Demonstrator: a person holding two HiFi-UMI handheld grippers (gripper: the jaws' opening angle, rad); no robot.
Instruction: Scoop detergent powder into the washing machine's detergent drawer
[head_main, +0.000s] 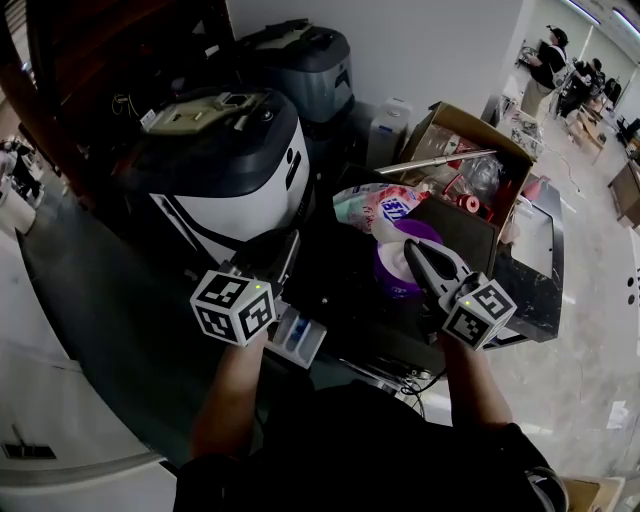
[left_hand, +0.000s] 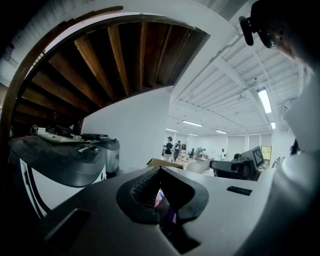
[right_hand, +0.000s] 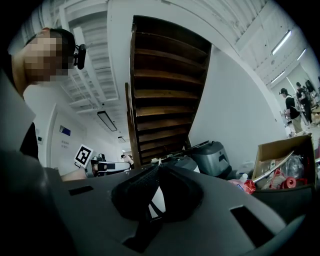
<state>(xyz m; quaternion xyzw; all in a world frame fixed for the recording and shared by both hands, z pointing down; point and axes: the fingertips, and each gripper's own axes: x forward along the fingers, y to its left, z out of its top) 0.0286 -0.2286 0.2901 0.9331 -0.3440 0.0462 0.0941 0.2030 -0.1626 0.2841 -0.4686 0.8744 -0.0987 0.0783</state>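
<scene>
Head view, left tongs (head_main: 287, 250) pressed together, detergent drawer (head_main: 298, 338) near at 6 o'clock, right tongs (head_main: 414, 252) closed above purple container (head_main: 395, 278), detergent bag (head_main: 385, 208) at 12 o'clock, left gripper view, washing machine (left_hand: 55, 156) at 9 o'clock, right gripper view, cardboard box (right_hand: 282, 155) at 3 o'clock

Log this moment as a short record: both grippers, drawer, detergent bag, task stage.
left gripper: jaws together, empty, beside the washing machine
right gripper: jaws together, empty, over a purple container
detergent drawer: pulled out, blue compartment showing, near the left gripper
detergent bag: beside the cardboard box
task stage: neither gripper holds a scoop
</scene>
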